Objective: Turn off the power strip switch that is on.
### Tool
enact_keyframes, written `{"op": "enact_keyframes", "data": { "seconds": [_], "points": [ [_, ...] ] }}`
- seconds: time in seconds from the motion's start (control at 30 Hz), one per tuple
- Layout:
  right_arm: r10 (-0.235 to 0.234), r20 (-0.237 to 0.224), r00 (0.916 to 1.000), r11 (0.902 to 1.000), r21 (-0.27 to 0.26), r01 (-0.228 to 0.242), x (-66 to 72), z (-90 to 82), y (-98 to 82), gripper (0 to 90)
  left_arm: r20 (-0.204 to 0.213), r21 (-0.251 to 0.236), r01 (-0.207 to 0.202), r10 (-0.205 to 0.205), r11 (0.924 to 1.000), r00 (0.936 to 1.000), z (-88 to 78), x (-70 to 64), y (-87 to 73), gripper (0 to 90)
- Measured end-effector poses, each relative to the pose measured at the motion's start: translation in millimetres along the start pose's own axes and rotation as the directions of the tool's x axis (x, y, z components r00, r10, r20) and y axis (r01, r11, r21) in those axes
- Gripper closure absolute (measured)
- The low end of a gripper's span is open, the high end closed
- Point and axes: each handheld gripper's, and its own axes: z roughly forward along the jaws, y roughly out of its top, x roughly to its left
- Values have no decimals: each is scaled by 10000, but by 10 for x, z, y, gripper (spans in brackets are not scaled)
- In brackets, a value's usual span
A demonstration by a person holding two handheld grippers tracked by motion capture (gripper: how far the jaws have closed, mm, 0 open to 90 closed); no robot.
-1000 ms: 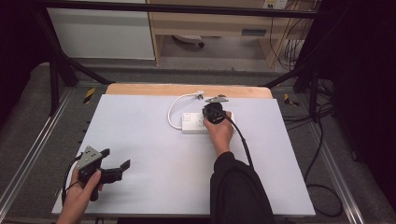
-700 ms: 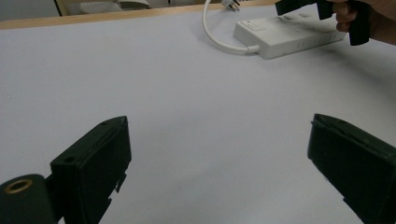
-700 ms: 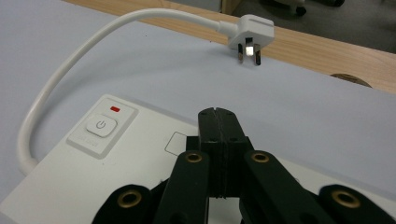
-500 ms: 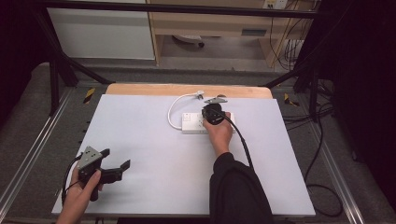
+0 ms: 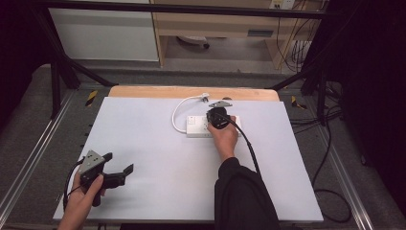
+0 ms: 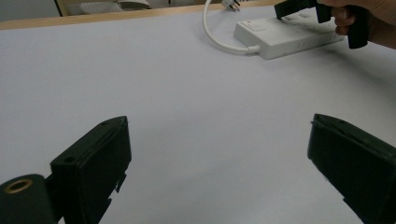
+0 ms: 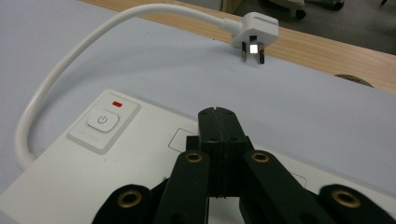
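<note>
High view catalogued, by size: white table (image 5: pixel 158 143); white power strip (image 5: pixel 197 125) at its far centre, cord (image 5: pixel 178 109) and plug (image 5: pixel 206 96) curling just beyond; right gripper (image 5: pixel 218 116), jaws pressed together, poised above the strip; left gripper (image 5: pixel 117 168), jaws spread wide, well apart from the strip.

Power symbol on power strip (image 7: pixel 116 158) button (image 7: pixel 102 120)
</note>
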Motion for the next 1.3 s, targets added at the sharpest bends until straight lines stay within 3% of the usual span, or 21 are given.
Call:
{"op": "enact_keyframes", "data": {
  "seconds": [0.4, 0.53, 0.8, 1.3],
  "points": [
    [-43, -32, 10000, 9999, -153, 43, -20, -8, -28, 900, -12, 5, -14, 14, 10000, 10000, 0, 0, -1, 60],
    [131, -26, 9999, 9998, -174, -132, -44, -16, -38, 900, -12, 7, -13, 13, 10000, 10000, -1, -1, -1, 60],
    [-14, 8, 10000, 9998, -192, 14, -37, -16, -49, 900, -29, 21, -26, 26, 10000, 10000, -2, -1, -2, 60],
    [241, 16, 9997, 9996, -129, -241, -38, -11, -58, 900, -16, 15, -36, 36, 10000, 10000, 2, -2, 0, 60]
  ]
}}
